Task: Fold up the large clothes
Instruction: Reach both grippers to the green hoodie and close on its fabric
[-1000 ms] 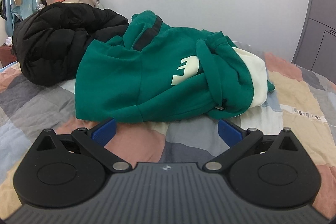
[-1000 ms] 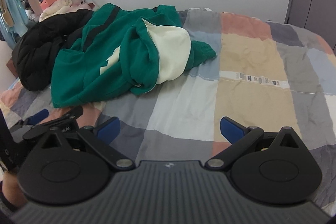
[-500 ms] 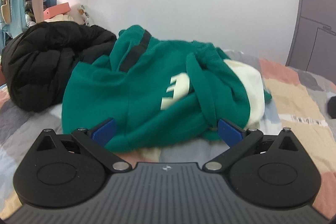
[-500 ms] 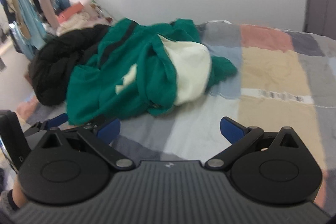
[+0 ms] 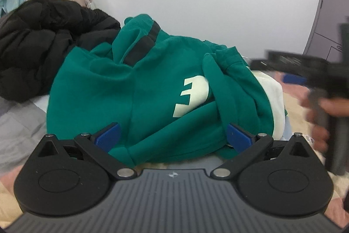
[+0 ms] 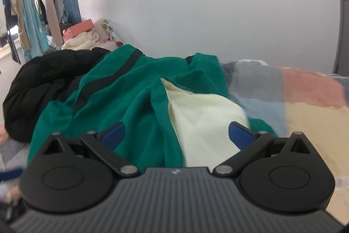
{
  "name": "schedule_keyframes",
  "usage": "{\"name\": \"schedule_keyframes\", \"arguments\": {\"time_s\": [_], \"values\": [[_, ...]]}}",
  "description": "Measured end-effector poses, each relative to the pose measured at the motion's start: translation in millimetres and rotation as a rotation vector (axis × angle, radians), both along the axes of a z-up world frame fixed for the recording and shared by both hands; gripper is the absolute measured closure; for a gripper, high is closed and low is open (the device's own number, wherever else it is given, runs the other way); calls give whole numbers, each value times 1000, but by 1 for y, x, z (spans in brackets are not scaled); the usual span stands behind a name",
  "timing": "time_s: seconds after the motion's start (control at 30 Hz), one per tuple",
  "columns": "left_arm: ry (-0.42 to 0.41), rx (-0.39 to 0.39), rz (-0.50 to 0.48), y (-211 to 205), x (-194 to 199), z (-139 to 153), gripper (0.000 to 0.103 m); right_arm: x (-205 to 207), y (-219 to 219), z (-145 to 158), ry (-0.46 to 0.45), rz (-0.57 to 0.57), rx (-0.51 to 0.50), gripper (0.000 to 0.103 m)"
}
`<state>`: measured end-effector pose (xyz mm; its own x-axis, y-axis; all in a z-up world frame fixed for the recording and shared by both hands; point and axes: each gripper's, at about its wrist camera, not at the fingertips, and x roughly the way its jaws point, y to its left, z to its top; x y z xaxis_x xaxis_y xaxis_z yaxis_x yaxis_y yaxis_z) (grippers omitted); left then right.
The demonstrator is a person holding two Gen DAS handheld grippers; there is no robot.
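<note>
The room was a bedroom with a white wall, and the work surface was a bed under a patchwork quilt (image 6: 305,110). On it lay the green hoodie (image 5: 139,102), bunched in a heap with its cream-lined hood (image 6: 202,115) turned out toward the right side and a pale printed shape showing on its front. It looked like thick, soft fleece: limp, fairly bulky, not slippery, and likely to sag and drag when lifted by a single point. A sensible hold seemed to be the ribbed hem or the shoulder seams, one edge per gripper, so the body could be spread flat before any fold. The left gripper (image 5: 172,134) was spread wide and empty, its blue pads just short of the near edge of the heap. The right gripper (image 6: 176,132) was likewise wide and empty, hovering over the hood. A black padded jacket (image 5: 43,54) lay against the hoodie's far left side, with hanging clothes (image 6: 41,3) beyond.
</note>
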<state>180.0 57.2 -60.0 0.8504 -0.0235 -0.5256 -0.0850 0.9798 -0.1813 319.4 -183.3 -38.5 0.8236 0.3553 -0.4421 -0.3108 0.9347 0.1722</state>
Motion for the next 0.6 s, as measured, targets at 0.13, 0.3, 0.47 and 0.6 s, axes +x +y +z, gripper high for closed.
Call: {"name": "schedule_keyframes", "arguments": {"time_s": [0.13, 0.3, 0.47, 0.6], "values": [[18, -48, -7, 8, 8, -14, 0, 36, 18, -14, -17, 1, 12, 0], [13, -63, -22, 16, 13, -27, 0, 57, 32, -37, 4, -7, -25, 32], [-6, -121, -24, 26, 10, -27, 0, 31, 37, -31, -47, 28, -103, 87], [-26, -151, -24, 29, 2, -21, 0, -8, 24, -10, -103, 21, -67, 91]]}}
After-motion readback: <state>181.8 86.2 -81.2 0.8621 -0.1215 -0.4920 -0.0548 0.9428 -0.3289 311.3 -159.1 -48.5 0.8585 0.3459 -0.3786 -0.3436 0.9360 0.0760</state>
